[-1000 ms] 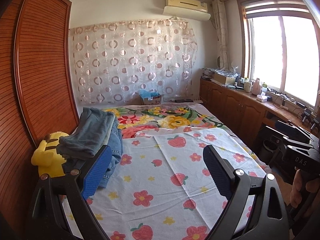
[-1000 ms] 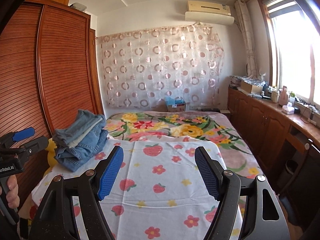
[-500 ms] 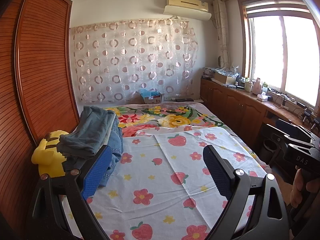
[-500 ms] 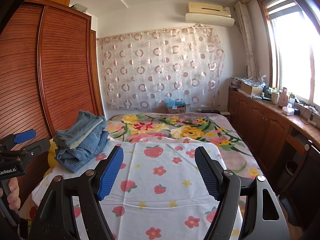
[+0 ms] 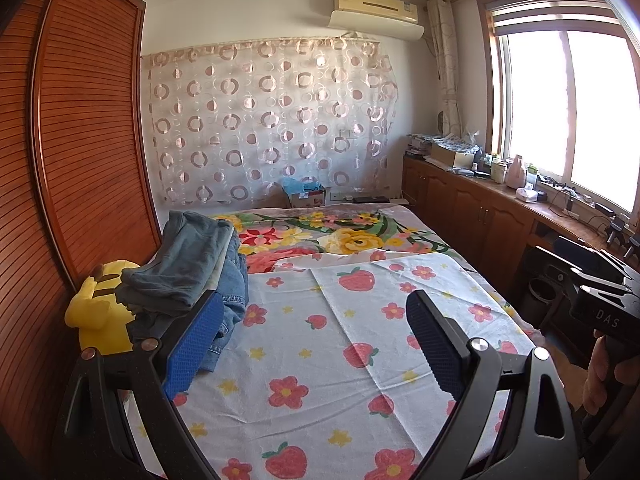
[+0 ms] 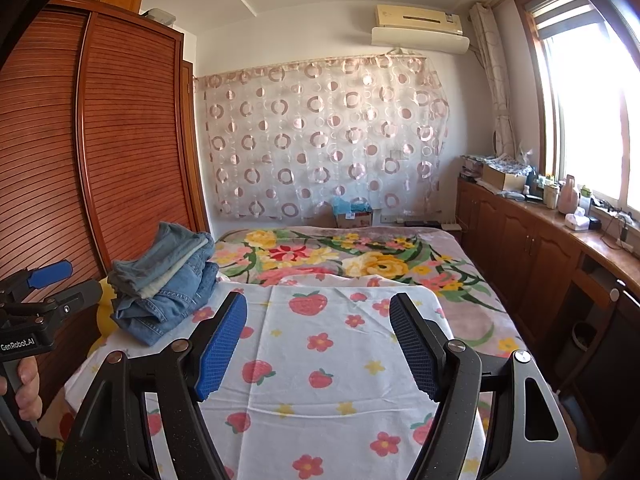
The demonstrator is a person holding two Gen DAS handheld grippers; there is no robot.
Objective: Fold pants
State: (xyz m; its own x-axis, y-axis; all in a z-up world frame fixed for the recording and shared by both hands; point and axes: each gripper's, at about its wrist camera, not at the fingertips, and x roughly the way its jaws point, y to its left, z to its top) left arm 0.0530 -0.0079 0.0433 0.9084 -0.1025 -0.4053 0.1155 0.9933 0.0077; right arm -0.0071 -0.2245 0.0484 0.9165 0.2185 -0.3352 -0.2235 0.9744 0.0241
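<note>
Left wrist view shows the left gripper [image 5: 316,336] with its jaws spread wide and nothing between them, only the strawberry-and-flower sheet [image 5: 340,360] on the bed below. The pile of jeans [image 5: 200,268] lies at the far left edge of the bed, outside and beyond the left blue pad [image 5: 196,344], whose tip overlaps the pile's lower edge in the picture; whether it touches the denim cannot be told. A yellow plush toy [image 5: 100,316] sits just left of the pile, against the slatted wooden wardrobe [image 5: 88,140]. Right wrist view shows the right gripper [image 6: 318,340] likewise wide open and empty over the sheet [image 6: 320,360], with the jeans [image 6: 168,280] stacked well to the left of its left pad [image 6: 222,348] and apart from it. At the left border of that view a hand [image 6: 24,388] grips the left gripper's handle.
</note>
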